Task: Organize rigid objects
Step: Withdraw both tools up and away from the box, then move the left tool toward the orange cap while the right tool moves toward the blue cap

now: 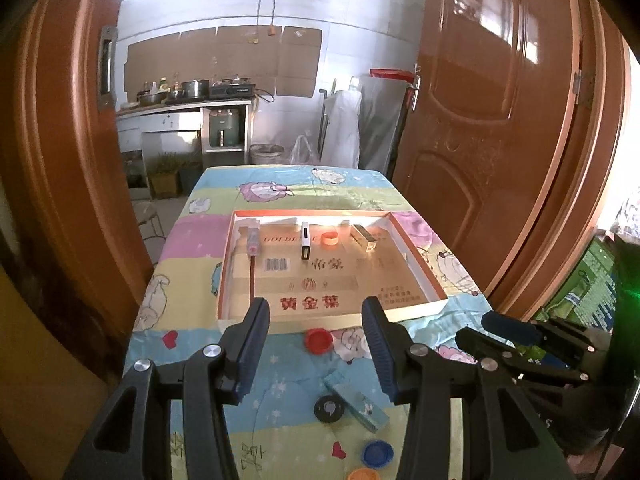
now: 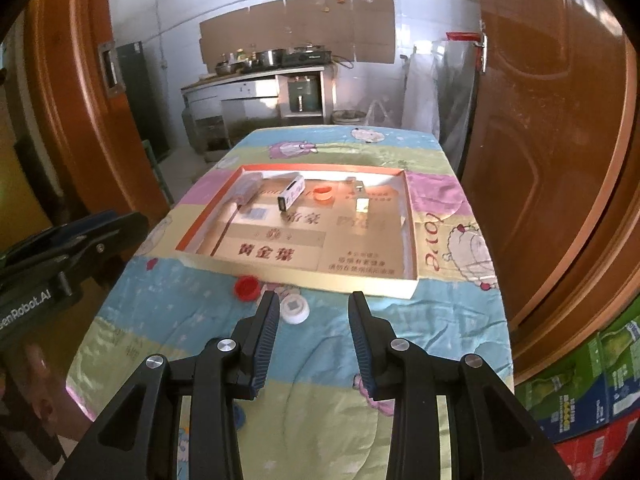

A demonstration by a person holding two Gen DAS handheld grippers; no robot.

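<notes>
Cloth (image 1: 280, 400): we see pastel cartoon sheep under the jaws
Cap (image 1: 318, 340): we see red, between the jaws
Tray (image 1: 416, 312): orange-rimmed, beyond the jaws
Cap two (image 2: 295, 310): white

— Left unit? 
— The black two-finger left gripper with blue ribbed pads (image 1: 316, 322) points forward and downward, jaws parted, nothing between them.

— Right unit? 
— The matching black right gripper (image 2: 313, 320) is angled down too, jaws narrower, gap empty. Its neighbour shows at frame edge, apparently also unloaded.
</notes>
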